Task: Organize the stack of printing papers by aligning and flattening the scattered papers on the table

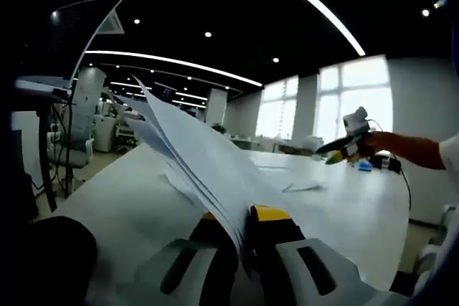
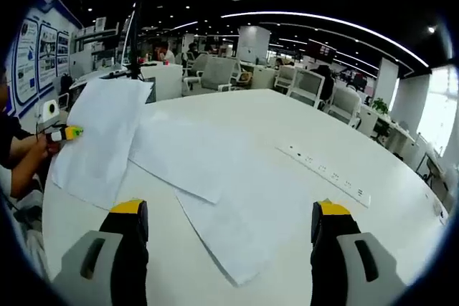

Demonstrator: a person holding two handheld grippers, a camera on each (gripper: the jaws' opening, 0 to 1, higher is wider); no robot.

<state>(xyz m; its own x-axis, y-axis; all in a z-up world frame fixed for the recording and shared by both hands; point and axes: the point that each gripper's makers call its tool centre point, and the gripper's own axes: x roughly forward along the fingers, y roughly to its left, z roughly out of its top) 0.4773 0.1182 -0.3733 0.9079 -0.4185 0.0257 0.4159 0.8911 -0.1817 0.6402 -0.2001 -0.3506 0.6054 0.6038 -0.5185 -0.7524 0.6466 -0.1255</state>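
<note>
While the left gripper (image 1: 240,231) pinches a thin sheaf of white printing sheets (image 1: 193,152) between its yellow-tipped black fingers (image 1: 269,214), the left gripper view has those sheets rising edge-on from the pinch and fanning away over the smooth white bench (image 1: 129,198). Their long axis runs straight out from the fingers, and the far corners lift clear of the bench top and splay slightly apart, limp and thin. Beyond the lifted sheaf, one more sheet (image 1: 301,188) lies flat on the bench. Past that sheet, the right gripper (image 1: 344,150) hangs above the bench, held out on a person's forearm.

From the right gripper view, the right gripper (image 2: 228,223) has its two yellow-tipped fingers (image 2: 129,209) spread wide with nothing between them. Just beyond those fingers lie two large flat white sheets (image 2: 215,177), overlapping and skewed against each other, one corner reaching between the fingers. Further out from that loose pair, the lifted sheaf (image 2: 100,137) tilts up off the bench (image 2: 344,141), gripped at its edge by the left gripper (image 2: 63,132). A long white power strip (image 2: 326,171) sits on the bench on the other side of the flat pair.

The flat pair lies nearest the open right fingers, so squaring it probably falls to that hand.
</note>
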